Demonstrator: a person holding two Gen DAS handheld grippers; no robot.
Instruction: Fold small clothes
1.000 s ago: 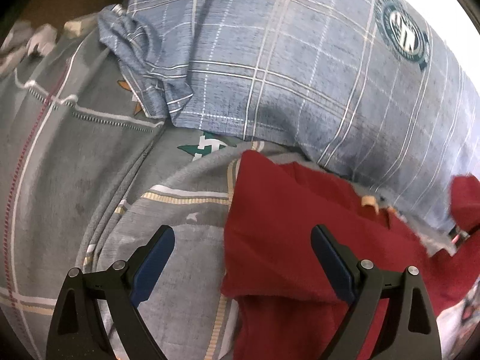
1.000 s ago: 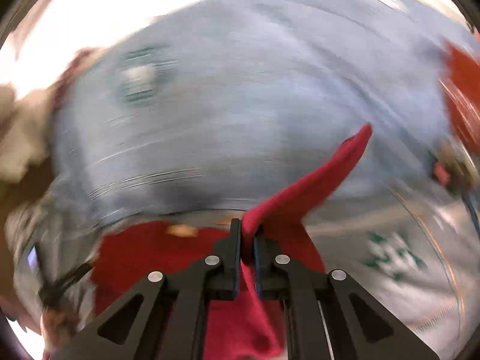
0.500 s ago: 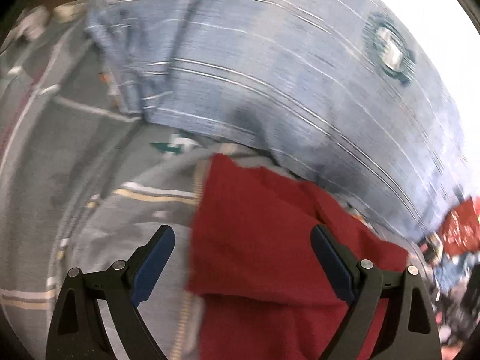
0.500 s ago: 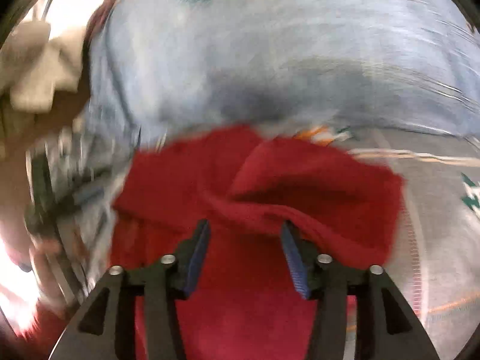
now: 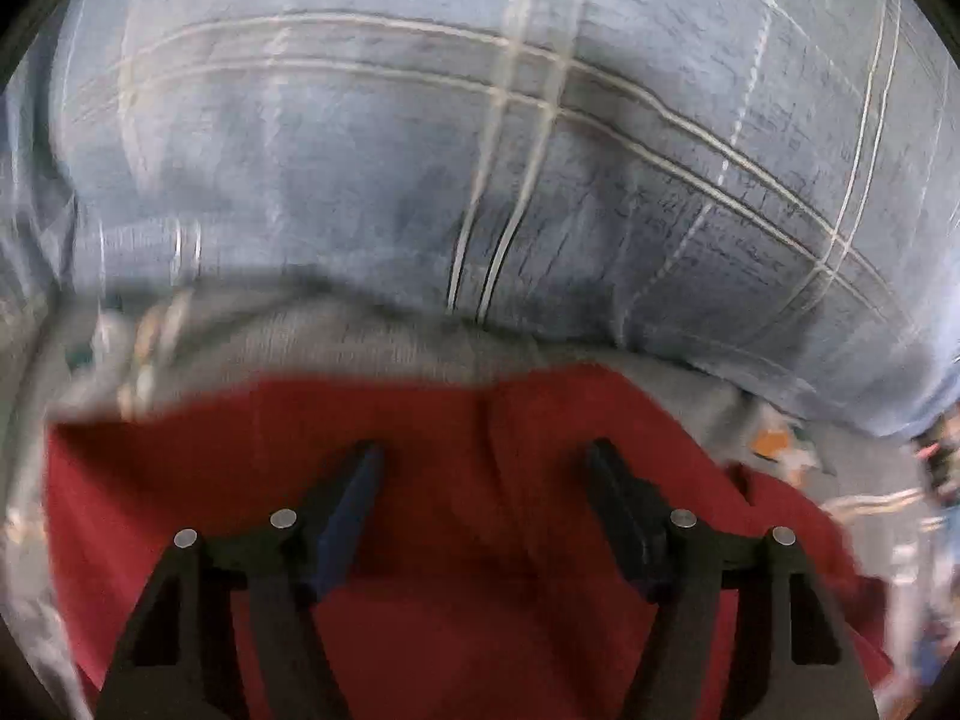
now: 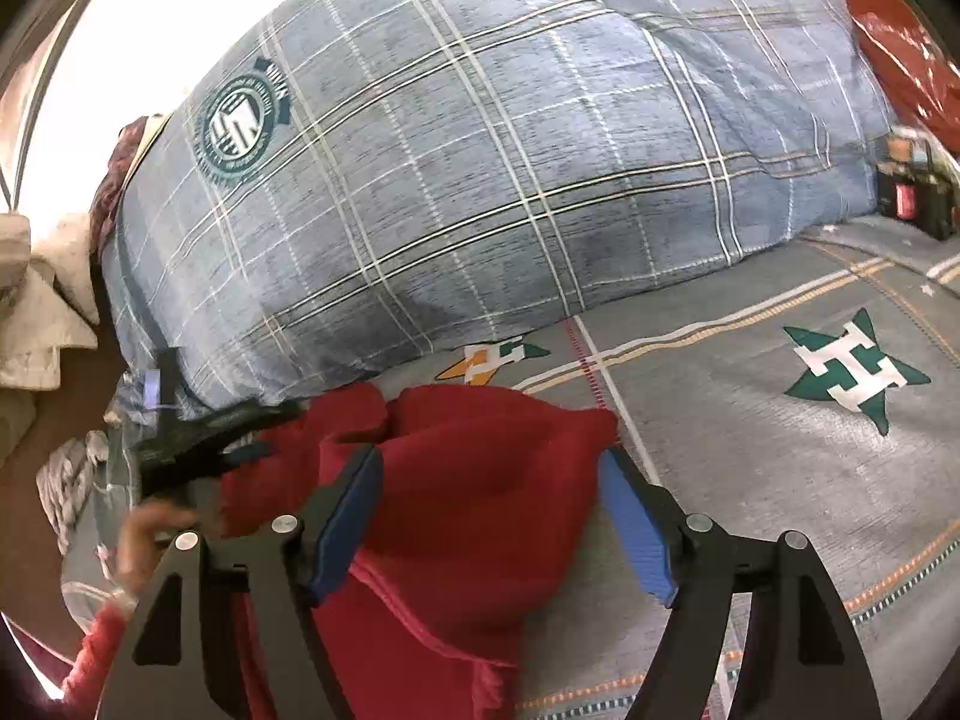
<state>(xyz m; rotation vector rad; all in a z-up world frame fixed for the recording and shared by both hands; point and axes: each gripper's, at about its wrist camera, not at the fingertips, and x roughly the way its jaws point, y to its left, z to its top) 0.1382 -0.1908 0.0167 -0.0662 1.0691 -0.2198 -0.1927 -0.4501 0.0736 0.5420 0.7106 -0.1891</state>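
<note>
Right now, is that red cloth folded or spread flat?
Partly folded: the red cloth lies doubled over itself in bunched layers on the bedsheet, not neatly flat.

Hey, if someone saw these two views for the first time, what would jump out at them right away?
The red garment, bunched low in the middle on the grey patterned bedsheet, with the open right gripper over it. Behind it, a big blue plaid pillow fills the upper frame, a round teal crest at its left. In the blurred left view, the open left gripper hovers over the same red cloth.

Left wrist view motion-blurred; right sharp, blown-out glare upper left.
</note>
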